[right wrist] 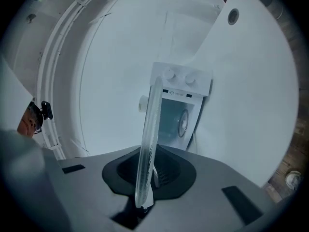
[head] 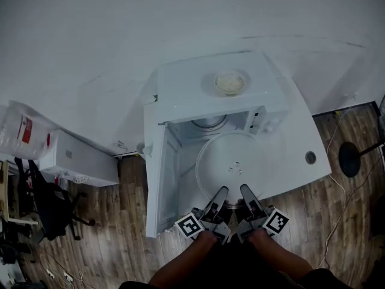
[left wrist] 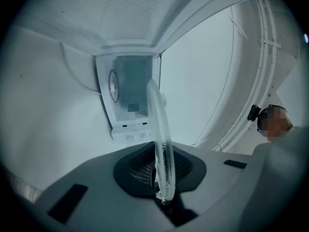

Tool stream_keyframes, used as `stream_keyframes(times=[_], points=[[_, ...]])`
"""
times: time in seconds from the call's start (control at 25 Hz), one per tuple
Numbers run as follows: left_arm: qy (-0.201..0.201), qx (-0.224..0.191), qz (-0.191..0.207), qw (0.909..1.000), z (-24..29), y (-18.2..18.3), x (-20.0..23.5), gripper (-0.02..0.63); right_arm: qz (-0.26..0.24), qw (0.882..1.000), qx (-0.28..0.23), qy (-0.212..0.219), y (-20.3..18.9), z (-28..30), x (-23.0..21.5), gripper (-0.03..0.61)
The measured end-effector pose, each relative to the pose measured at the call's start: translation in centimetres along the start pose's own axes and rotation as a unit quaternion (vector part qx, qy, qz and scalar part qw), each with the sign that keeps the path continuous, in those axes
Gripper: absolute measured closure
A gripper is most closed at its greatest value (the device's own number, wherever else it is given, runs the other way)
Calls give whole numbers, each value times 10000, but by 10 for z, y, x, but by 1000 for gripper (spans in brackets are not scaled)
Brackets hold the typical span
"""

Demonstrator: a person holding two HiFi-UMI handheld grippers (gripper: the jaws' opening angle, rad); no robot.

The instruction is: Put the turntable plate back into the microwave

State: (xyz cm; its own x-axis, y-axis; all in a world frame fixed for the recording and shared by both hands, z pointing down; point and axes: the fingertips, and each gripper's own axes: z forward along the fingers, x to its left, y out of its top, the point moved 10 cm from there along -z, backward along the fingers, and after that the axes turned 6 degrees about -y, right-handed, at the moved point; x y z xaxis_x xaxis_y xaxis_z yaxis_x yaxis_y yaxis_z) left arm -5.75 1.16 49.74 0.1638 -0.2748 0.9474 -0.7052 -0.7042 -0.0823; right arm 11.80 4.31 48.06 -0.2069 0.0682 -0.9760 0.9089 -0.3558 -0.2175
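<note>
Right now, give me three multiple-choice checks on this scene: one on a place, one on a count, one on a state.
1. Where is the bowl?
A. On top of the microwave
B. On the floor
C. Between the jaws of one gripper

2. How many grippers grip the glass plate?
A. None
B. One
C. Two

3. The microwave's door is:
A. Shut
B. Open
C. Taken off

Answers:
1 A: the bowl sits on the microwave's top panel.
2 C: the left gripper and the right gripper both clamp the plate's near rim, which each gripper view shows between its jaws.
3 B: the door stands swung out at the left of the head view, so the cavity shows.
</note>
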Motion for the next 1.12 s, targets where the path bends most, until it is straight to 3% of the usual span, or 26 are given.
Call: stream_keyframes(times=[0.28,0.64,1.12], points=[[235,-249,-44,9994,10,18,27,568,273,9991,318,-91,8,35,-25,526],[384,-980,-156,9943,28,42,54,568,199,9933,1121,-176,28,90,-45,523],[354,-1290,-68,9910,58,76,83,568,135,9904,1370,-137,47,145,-65,522]])
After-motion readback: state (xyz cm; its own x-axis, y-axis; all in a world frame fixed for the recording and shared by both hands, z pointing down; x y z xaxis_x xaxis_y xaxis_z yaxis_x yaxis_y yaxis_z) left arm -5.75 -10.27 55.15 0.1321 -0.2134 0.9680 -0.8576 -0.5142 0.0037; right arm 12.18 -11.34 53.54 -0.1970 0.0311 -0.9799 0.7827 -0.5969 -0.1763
